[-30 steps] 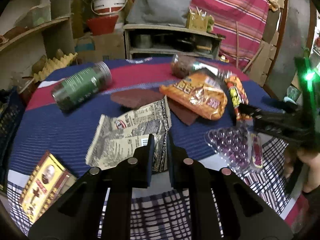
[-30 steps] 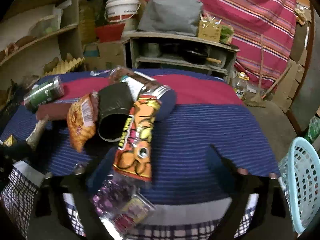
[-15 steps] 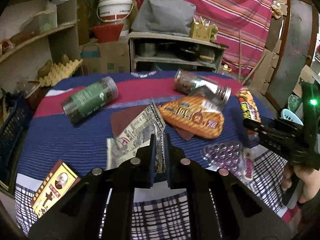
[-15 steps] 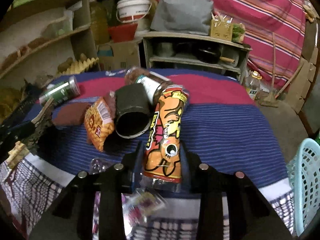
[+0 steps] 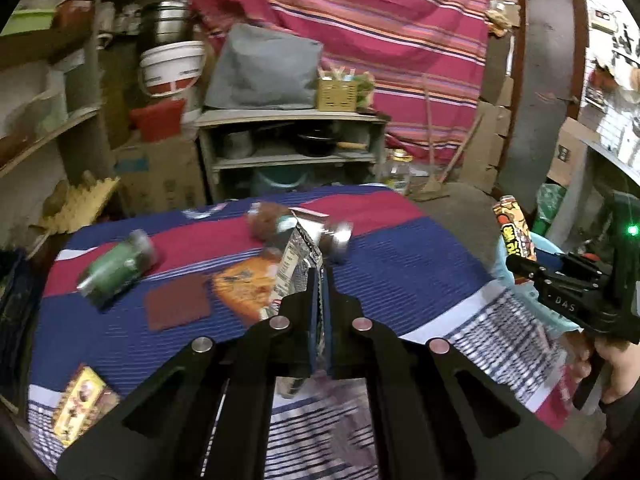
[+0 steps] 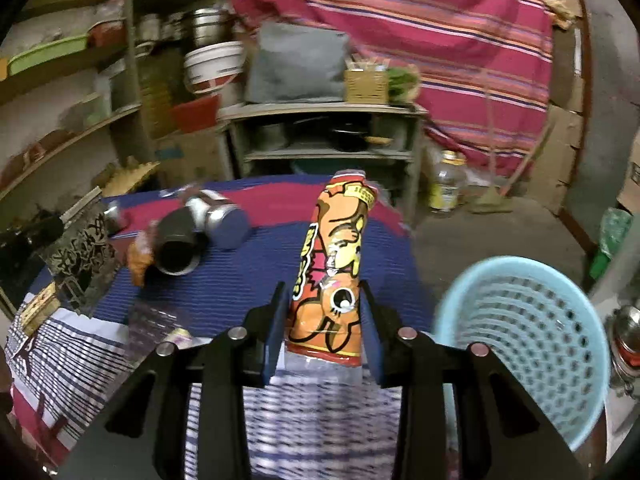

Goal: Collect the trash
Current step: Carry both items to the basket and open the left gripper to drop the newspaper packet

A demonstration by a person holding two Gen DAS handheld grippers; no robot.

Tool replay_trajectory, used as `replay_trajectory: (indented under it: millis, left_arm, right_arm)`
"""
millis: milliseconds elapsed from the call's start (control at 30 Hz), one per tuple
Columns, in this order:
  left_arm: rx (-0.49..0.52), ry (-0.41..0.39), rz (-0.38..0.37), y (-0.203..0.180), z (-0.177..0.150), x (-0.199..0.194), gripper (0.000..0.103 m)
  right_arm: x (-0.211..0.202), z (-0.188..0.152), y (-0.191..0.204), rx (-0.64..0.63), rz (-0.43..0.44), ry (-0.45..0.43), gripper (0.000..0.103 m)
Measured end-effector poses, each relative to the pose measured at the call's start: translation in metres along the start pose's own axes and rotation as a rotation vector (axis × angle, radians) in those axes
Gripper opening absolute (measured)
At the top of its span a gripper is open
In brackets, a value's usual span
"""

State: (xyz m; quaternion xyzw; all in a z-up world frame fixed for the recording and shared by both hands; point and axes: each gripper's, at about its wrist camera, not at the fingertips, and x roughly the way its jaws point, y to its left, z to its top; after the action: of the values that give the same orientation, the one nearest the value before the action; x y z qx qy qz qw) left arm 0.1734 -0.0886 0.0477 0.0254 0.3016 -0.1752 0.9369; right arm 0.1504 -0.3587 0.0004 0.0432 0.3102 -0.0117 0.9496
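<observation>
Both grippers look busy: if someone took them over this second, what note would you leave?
Left gripper: shut on a flat printed wrapper, lifted off the table.
Right gripper: shut on the orange snack bag, beside the blue basket.
Done: two pieces picked up; the basket looks empty.
Left: drop both in, then collect the orange packet, clear tray and whatever else is trash.

Both wrist views look forward and down across the striped tablecloth [image 5: 400,264] — each close behind its own fingers — sharing the shelf unit [image 6: 320,120] beyond.
</observation>
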Motion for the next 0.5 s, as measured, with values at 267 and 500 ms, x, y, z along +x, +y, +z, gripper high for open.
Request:
replay_trajectory:
  millis: [267, 500]
  left_arm:
    - [0.092, 0.002, -0.100, -0.083, 0.011, 0.015, 0.001]
    - [0.119, 0.001, -0.207, -0.148, 0.021, 0.032, 0.001]
  right_arm:
    - [-0.025, -0.006, -0.077, 0.075, -0.082, -0.018, 0.035]
    - [-0.041, -0.020, -0.128, 0.106, -0.149, -0.017, 0.035]
